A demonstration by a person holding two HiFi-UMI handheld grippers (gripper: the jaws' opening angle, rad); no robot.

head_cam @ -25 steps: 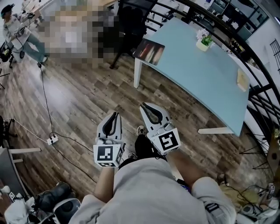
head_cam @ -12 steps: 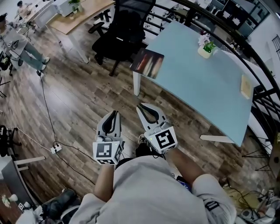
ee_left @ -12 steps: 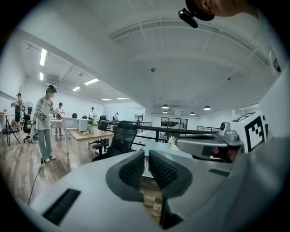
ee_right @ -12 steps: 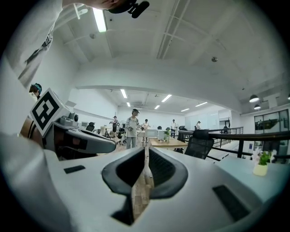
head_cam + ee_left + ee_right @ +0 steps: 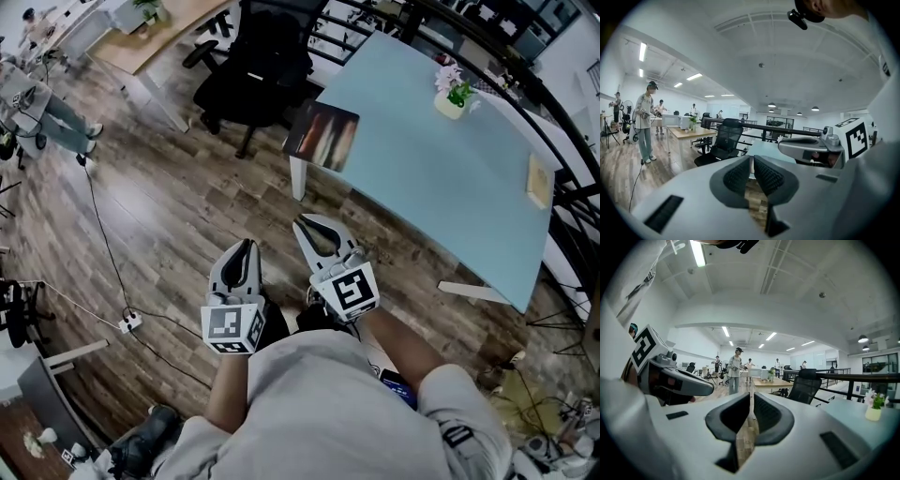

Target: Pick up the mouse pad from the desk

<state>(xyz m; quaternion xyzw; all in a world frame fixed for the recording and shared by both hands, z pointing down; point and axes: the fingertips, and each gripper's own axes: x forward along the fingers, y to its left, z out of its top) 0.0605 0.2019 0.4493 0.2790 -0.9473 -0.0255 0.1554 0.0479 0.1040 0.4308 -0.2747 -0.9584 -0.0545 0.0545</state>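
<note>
On my left gripper the jaws stand a sliver apart, gripping nothing; my right gripper is the same. The mouse pad lies far ahead on the pale blue desk's near left corner, overhanging its edge.

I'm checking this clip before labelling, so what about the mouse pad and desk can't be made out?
- Mouse pad: head view, at the desk corner, its print too small to read.
- Pad in the gripper views: not seen; the left tongs and right tongs fill the foreground.
- Yellowish flat item on the desk: head view, too small to name.
</note>
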